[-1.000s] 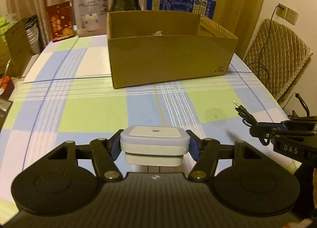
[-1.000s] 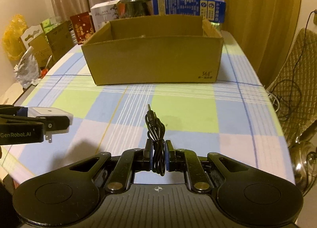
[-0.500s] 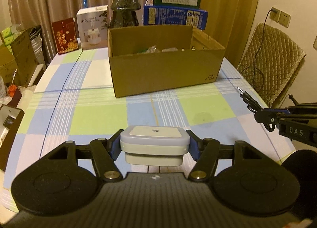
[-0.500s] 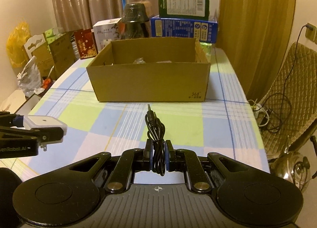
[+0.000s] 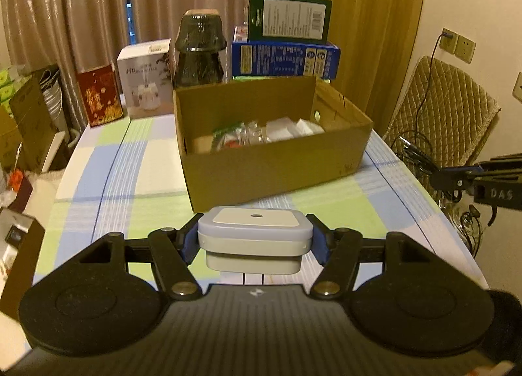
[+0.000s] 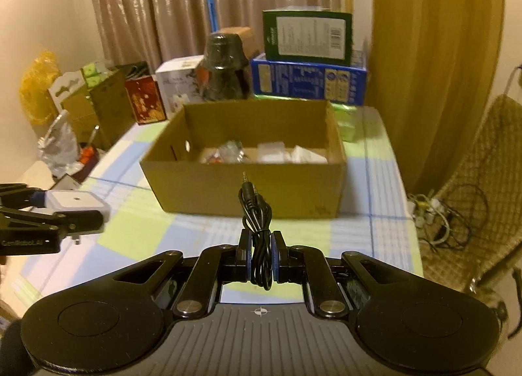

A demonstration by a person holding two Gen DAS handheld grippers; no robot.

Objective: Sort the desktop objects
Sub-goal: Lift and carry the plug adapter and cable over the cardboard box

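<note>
My left gripper is shut on a white square plug-in adapter, held above the checked tablecloth in front of the open cardboard box. In the right wrist view that adapter shows at the far left, in the left gripper. My right gripper is shut on a coiled black audio cable, its plugs pointing at the box. The right gripper also shows at the right edge of the left wrist view. Inside the box lie several small white and clear items.
Behind the box stand a dark wrapped bottle, a white carton, a red box and stacked blue and green cartons. A quilted chair with cables stands off the table's right edge. Boxes and bags crowd the left side.
Both grippers have risen with their loads, so the box's inside has come into view. Neither grip has changed.
</note>
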